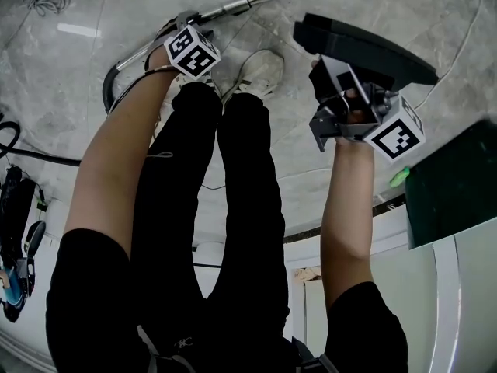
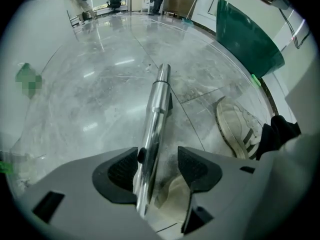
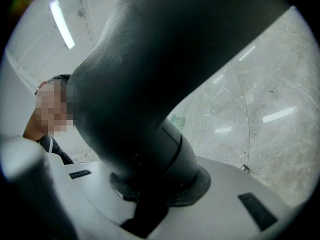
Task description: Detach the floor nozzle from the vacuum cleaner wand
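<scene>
Left gripper view: left tool (image 2: 157,171) open around wand (image 2: 159,96). Head view only: nozzle (image 1: 365,49) off wand, clamped in right tool (image 1: 332,92).

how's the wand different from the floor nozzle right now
The wand is a slim silver tube; the floor nozzle is a broad black head. The wand sits loose between the open fingers of the left gripper; the right gripper clamps the floor nozzle's neck. Shared: neither is joined to the other.
</scene>
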The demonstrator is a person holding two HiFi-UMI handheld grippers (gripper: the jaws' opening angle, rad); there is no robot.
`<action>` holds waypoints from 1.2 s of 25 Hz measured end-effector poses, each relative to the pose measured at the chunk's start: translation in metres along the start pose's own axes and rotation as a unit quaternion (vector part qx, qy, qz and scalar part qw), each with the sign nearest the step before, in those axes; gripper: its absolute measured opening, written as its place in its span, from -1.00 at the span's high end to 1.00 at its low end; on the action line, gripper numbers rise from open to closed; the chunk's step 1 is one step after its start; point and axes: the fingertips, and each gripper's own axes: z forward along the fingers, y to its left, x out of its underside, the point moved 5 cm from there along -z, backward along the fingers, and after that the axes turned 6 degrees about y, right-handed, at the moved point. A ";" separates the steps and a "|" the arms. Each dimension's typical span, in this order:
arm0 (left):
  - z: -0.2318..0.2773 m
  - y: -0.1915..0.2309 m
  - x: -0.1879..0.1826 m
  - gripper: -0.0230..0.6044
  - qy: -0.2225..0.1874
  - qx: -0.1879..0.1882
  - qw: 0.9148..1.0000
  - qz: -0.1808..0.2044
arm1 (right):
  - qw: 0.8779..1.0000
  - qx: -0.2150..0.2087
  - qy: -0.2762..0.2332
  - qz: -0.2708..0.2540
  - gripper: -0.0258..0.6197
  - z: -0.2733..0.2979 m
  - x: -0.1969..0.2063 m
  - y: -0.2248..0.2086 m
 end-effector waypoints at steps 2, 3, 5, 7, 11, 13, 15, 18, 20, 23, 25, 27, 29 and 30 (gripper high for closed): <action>-0.008 0.000 0.007 0.18 -0.005 -0.002 1.000 -0.006 | 1.000 0.014 -0.008 -0.006 0.67 0.001 -0.004 0.003; -0.018 0.000 0.009 0.18 -0.014 -0.001 1.000 -0.019 | 1.000 0.024 -0.015 -0.010 0.66 0.001 -0.006 0.006; -0.054 -0.001 0.008 0.19 -0.048 0.008 0.996 -0.071 | 0.999 0.041 -0.029 -0.016 0.66 -0.001 -0.012 0.021; -0.110 0.005 -0.002 0.19 -0.103 0.016 0.985 -0.141 | 0.998 0.047 -0.039 -0.017 0.66 -0.003 -0.021 0.043; -0.254 0.042 -0.031 0.34 -0.211 -0.020 0.943 -0.257 | 0.996 0.062 -0.068 -0.021 0.66 -0.001 -0.053 0.104; -0.332 0.059 -0.045 0.87 -0.254 -0.041 0.921 -0.292 | 0.994 0.062 -0.084 -0.026 0.66 0.001 -0.076 0.148; -0.407 0.071 -0.063 0.89 -0.295 -0.050 0.908 -0.294 | 0.993 0.054 -0.099 -0.036 0.66 0.005 -0.100 0.198; -0.517 0.071 -0.085 0.89 -0.355 -0.055 0.893 -0.272 | 0.991 0.057 -0.108 -0.062 0.67 0.001 -0.127 0.277; -0.590 0.071 -0.102 0.89 -0.389 -0.068 0.883 -0.254 | 0.987 0.062 -0.110 -0.100 0.67 -0.004 -0.148 0.333; -0.694 0.075 -0.132 0.89 -0.425 -0.102 0.870 -0.227 | 0.977 0.054 -0.119 -0.166 0.66 -0.006 -0.189 0.426; -0.757 0.065 -0.140 0.89 -0.434 -0.105 0.865 -0.231 | 0.970 0.058 -0.125 -0.199 0.67 -0.017 -0.204 0.492; -0.814 0.047 -0.137 0.89 -0.444 -0.084 0.856 -0.251 | 0.963 0.064 -0.136 -0.222 0.67 -0.032 -0.209 0.556; -0.865 0.023 -0.132 0.89 -0.450 -0.061 0.854 -0.255 | 0.959 0.073 -0.152 -0.229 0.66 -0.052 -0.212 0.610; -0.890 0.012 -0.132 0.89 -0.454 -0.053 0.854 -0.249 | 0.957 0.077 -0.162 -0.230 0.67 -0.064 -0.215 0.634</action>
